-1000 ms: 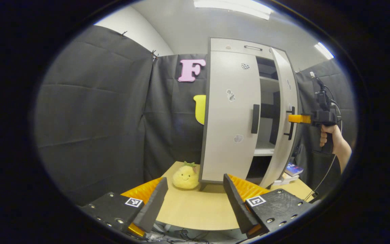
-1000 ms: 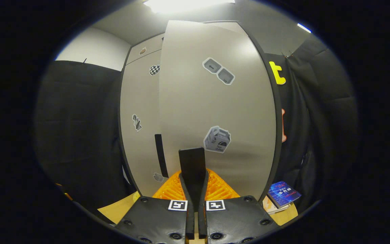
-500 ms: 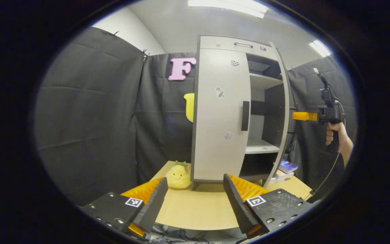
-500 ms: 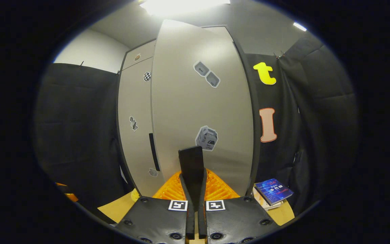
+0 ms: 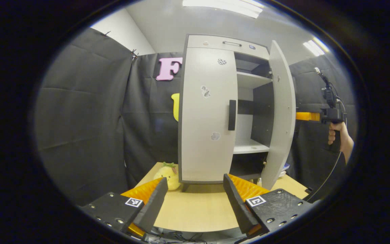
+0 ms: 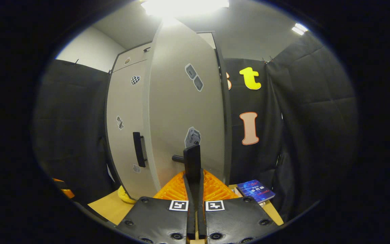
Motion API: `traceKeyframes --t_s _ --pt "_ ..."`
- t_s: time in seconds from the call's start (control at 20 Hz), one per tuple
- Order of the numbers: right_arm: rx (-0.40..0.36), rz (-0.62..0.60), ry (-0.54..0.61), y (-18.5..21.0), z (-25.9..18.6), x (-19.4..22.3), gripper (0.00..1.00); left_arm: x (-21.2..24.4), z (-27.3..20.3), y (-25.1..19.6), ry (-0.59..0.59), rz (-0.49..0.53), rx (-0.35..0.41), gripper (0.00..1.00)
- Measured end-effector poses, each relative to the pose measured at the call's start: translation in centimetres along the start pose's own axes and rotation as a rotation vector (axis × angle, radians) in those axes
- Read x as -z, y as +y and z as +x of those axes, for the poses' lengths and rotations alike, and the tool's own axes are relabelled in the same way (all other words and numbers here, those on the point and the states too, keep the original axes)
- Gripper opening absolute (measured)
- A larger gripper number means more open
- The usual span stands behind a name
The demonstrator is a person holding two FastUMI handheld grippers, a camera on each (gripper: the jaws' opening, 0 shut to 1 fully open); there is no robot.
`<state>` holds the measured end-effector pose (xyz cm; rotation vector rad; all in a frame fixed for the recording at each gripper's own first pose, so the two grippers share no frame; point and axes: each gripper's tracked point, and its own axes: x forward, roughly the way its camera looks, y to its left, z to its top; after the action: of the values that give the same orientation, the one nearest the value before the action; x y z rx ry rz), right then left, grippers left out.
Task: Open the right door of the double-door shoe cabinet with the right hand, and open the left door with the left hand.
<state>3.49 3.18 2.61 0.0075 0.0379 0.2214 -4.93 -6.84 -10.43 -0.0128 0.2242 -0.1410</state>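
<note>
Right door (image 5: 279, 112) handle (image 6: 192, 162) between right gripper's (image 6: 195, 179) clamped jaws.

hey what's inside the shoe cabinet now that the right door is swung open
Bare white shelves and a dark inner wall show behind the open right door. The closed left door hides the other half.

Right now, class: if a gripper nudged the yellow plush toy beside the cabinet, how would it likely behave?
The plush toy looks soft and rounded, so it would probably squash, not resist. It seems light, so a nudge would likely slide or topple it across the smooth table. It looks unlikely to break.
</note>
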Motion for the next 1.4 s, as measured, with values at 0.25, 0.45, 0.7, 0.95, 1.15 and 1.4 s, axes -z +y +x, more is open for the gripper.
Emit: traceKeyframes --t_s 0.25,0.45,0.7,0.95,1.15,1.4 --pt "0.034 -0.007 -0.005 -1.5 -0.3 -0.1 0.04 0.4 0.0 -0.2 0.014 -0.023 0.010 0.94" --pt "0.116 -0.058 -0.010 -4.5 -0.2 -0.3 0.04 0.4 0.0 -0.3 0.016 -0.029 0.020 0.94" --pt "0.057 0.074 -0.048 -5.7 0.4 -0.3 0.04 0.4 0.0 -0.6 0.021 -0.009 0.038 0.94" --pt "0.075 0.062 -0.043 -6.2 0.2 0.1 0.04 0.3 -0.1 -0.5 0.023 -0.036 0.043 0.94" --pt "0.069 0.085 -0.053 -6.0 -0.4 0.4 0.03 0.4 -0.2 -0.5 0.037 -0.043 0.038 0.94" --pt "0.081 0.121 -0.065 -6.0 -0.7 0.5 0.04 0.2 -0.1 -0.4 0.027 -0.045 0.052 0.95"
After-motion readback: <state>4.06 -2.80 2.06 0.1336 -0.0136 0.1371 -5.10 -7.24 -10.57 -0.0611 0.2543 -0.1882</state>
